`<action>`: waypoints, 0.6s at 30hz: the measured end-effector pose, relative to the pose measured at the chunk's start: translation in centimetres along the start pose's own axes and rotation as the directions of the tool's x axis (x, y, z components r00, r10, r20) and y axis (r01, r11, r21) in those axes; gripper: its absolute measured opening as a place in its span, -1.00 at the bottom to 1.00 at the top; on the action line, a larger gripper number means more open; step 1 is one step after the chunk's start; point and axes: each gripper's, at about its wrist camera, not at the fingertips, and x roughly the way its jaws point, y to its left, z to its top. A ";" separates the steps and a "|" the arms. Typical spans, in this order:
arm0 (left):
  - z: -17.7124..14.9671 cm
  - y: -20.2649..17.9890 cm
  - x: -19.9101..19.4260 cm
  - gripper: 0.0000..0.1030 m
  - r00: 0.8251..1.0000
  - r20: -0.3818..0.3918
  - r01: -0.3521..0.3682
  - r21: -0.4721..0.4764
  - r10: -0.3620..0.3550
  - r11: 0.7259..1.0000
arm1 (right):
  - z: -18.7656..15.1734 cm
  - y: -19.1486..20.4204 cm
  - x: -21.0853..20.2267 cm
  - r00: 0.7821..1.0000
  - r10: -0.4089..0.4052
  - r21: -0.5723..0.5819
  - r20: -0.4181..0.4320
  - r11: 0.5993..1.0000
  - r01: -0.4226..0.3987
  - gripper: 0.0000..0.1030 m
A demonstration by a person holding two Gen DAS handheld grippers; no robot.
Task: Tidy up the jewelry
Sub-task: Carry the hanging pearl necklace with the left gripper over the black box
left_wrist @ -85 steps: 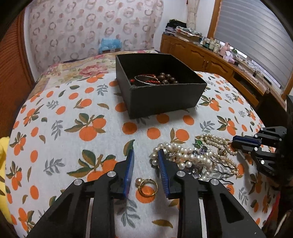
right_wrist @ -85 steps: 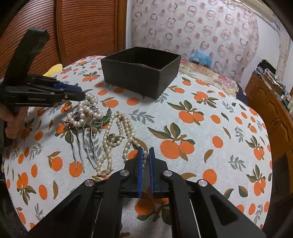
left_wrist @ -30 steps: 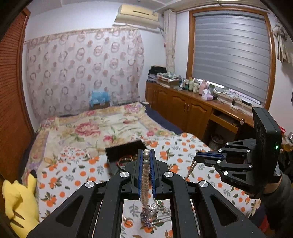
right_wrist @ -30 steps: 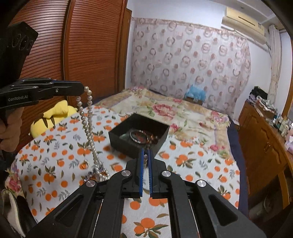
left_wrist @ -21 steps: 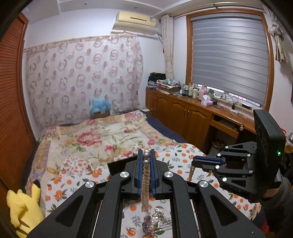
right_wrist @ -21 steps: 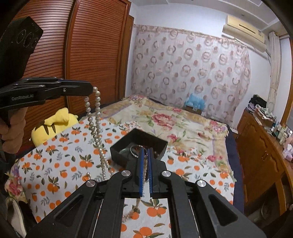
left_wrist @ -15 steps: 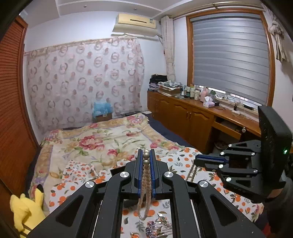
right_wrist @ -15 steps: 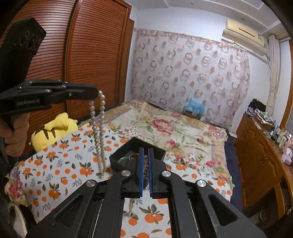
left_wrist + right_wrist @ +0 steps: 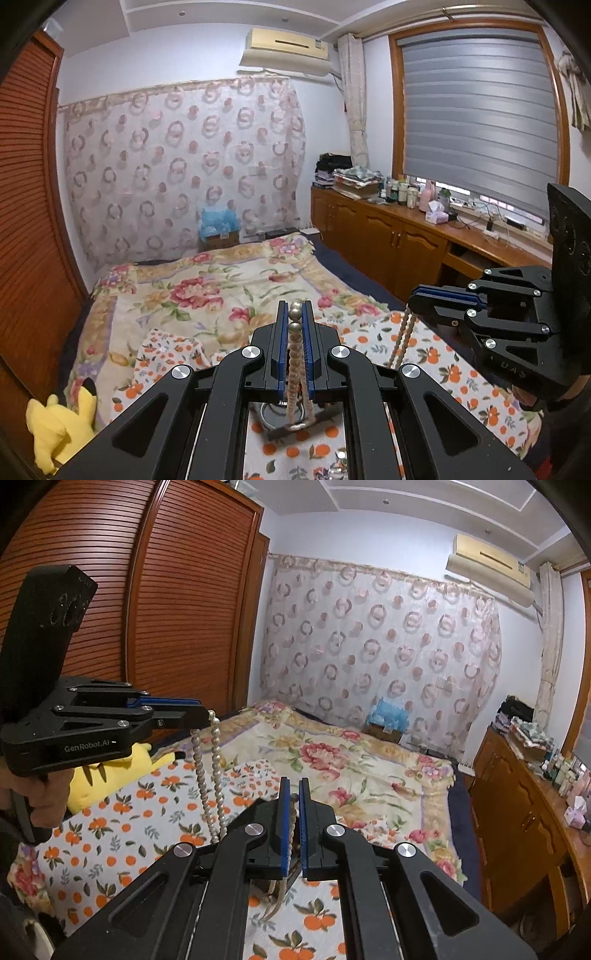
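My left gripper [image 9: 294,314] is shut on a white pearl necklace [image 9: 295,369], which hangs as a loop below its jaws, high above the orange-print cloth [image 9: 424,354]. From the right wrist view the same left gripper [image 9: 207,716] holds the dangling pearl strands [image 9: 210,775]. My right gripper [image 9: 291,797] is shut on a second beige bead strand [image 9: 284,886] hanging beneath it; it shows at the right of the left wrist view [image 9: 412,301] with that strand [image 9: 400,338]. The black jewelry box [image 9: 273,417] lies far below, mostly hidden behind my left gripper.
A yellow plush toy [image 9: 59,428] lies at the cloth's left edge. A floral bedspread [image 9: 207,295] stretches behind. Wooden cabinets [image 9: 399,236] with bottles run along the right under the window. Leftover jewelry [image 9: 336,469] lies on the cloth below.
Both grippers have risen further with their strands since a second ago. The necklaces now hang free of the jewelry pile, and the cloth and box look farther below.
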 end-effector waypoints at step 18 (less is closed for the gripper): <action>-2.0 2.6 6.0 -0.88 0.996 -0.087 -0.019 -0.087 0.012 0.996 | 2.5 -1.0 2.7 0.999 0.027 0.055 0.023 0.998 -0.028 -0.90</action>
